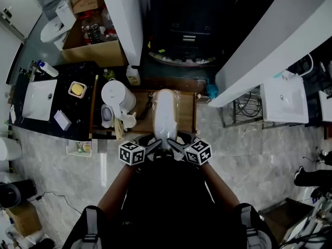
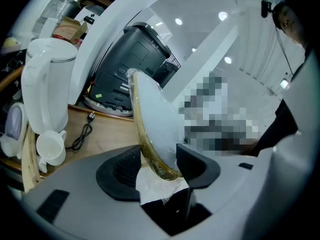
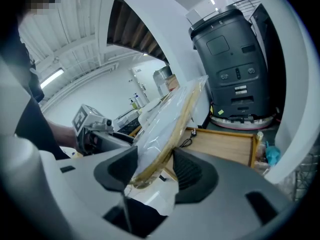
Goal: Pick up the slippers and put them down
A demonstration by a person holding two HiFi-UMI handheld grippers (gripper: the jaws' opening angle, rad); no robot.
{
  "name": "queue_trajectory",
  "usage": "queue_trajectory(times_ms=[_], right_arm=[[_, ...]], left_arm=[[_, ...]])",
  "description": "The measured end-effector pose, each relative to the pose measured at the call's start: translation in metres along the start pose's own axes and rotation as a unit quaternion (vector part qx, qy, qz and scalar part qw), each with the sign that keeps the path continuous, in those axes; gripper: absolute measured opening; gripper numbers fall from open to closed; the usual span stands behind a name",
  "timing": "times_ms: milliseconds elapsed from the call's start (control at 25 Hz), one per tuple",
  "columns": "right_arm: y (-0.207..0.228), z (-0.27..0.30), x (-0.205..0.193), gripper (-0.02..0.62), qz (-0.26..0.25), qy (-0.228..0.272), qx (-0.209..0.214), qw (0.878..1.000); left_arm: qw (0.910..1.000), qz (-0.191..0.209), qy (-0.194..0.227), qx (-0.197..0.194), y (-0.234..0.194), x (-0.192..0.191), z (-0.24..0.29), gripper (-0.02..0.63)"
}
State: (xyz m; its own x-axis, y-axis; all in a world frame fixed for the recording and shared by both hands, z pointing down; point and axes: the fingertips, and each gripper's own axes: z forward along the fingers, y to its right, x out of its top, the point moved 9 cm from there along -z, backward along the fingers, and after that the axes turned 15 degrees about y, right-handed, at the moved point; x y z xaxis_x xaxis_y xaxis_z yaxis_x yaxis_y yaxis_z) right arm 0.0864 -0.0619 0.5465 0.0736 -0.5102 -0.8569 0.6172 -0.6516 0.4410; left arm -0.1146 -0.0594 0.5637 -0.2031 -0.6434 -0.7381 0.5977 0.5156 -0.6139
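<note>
Left gripper [image 2: 156, 160]: closed on the heel end of the slippers [image 2: 155, 116], with 1 ribbed black pad on each face.
Right gripper [image 3: 155, 170]: clamped on the same heel end from the opposite side.
Slippers: white, with a tan sole rim, wrapped in crinkled clear plastic. Both grippers hold them up over the wooden tray [image 1: 188, 113], toe pointing away.
Left of tray: smooth white kettle [image 1: 118, 96] and 1 white mug [image 1: 128, 121].
Beyond: black boxy machine [image 3: 235, 69] on a round base.
</note>
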Motion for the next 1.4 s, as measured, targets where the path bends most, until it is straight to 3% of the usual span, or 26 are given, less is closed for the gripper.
queue_trajectory(times_ms=[320,1400], right_arm=[[-0.002,-0.006,0.018,0.225,-0.004,0.02,-0.002,1.0],[-0.007,0.002,0.017,0.225,0.006,0.028,0.005,1.0]], left_arm=[[0.9996,0.015,0.018,-0.014,0.008,0.019,0.001,0.221],[0.9991,0.021,0.036,-0.004,0.006,0.025,-0.01,0.207]])
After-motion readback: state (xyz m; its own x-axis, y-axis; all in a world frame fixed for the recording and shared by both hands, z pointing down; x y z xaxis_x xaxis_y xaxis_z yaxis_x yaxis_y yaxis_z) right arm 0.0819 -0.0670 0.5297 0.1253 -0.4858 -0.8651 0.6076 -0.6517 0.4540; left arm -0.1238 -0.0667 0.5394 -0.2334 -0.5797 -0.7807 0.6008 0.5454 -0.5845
